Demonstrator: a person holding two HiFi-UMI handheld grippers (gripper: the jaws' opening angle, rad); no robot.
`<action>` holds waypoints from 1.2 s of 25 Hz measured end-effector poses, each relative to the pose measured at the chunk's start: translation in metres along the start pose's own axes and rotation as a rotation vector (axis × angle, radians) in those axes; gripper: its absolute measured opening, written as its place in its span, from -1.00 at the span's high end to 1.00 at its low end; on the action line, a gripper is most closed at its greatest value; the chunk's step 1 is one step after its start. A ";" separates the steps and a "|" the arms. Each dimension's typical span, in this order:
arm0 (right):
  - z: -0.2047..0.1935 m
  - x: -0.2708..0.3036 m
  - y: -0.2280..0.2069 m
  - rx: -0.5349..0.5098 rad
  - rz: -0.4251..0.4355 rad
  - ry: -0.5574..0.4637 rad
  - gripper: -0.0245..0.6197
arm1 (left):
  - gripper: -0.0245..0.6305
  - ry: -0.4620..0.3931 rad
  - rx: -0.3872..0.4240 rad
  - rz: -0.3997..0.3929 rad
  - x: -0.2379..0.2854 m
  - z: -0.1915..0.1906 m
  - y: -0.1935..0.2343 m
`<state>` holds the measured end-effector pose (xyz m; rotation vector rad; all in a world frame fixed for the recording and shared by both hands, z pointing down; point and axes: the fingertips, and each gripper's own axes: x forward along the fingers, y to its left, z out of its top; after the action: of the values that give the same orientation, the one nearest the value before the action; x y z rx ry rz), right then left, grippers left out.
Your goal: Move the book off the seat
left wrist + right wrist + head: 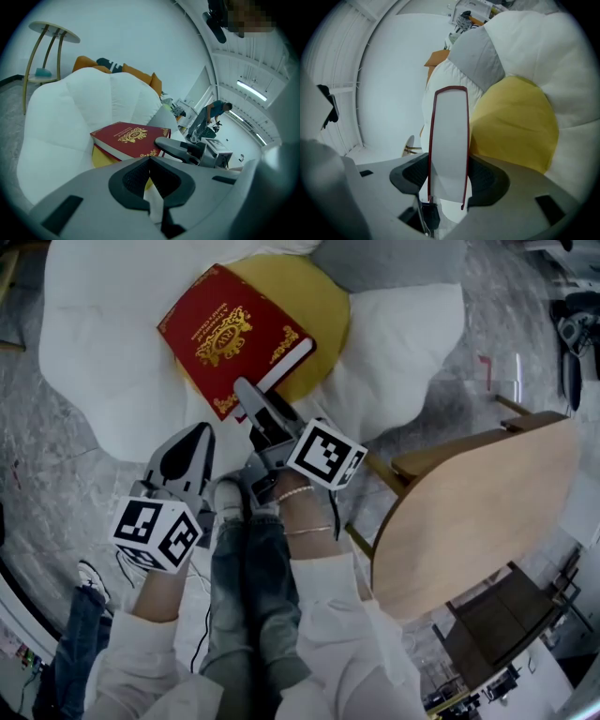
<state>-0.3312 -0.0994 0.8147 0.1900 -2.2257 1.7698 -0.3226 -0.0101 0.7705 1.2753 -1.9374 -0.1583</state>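
A red hardback book [234,334] with gold ornament on its cover lies closed on a yellow cushion [314,296] in the hollow of a white, petal-shaped seat [103,343], one corner jutting past the cushion's near edge. The right claw [246,395] is clamped on that near end of the book. The right gripper view shows the white page block [450,140] edge-on between the two dark pads [410,176], one pressing on each red cover. The left claw [202,434] hangs just beside it over the seat's front edge, clear of the book, its jaws together on nothing. In the left gripper view the book sits just beyond the tips, with the right claw's grey jaw reaching in from the right. A grey cushion [394,259] rests against the seat's back, beyond the yellow one. Each claw carries a cube with square black-and-white markers [155,531], held by a person in white sleeves [347,634] and blue jeans [248,587] who stands on a grey marbled floor [56,474]. A round wooden tabletop [478,512] stands to the right of the seat, well apart from the book.
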 end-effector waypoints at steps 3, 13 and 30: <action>0.004 -0.003 0.006 -0.020 -0.011 0.007 0.13 | 0.91 -0.004 0.013 -0.007 -0.002 0.010 -0.007; 0.020 -0.036 0.051 -0.033 0.018 -0.029 0.13 | 0.91 -0.035 0.052 -0.027 -0.020 0.048 -0.036; 0.071 -0.166 0.289 -0.133 0.173 -0.163 0.13 | 0.91 -0.156 0.146 -0.081 -0.150 0.201 -0.158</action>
<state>-0.2646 -0.1121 0.4806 0.1199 -2.5363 1.7380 -0.3167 -0.0251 0.4747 1.4764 -2.0617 -0.1637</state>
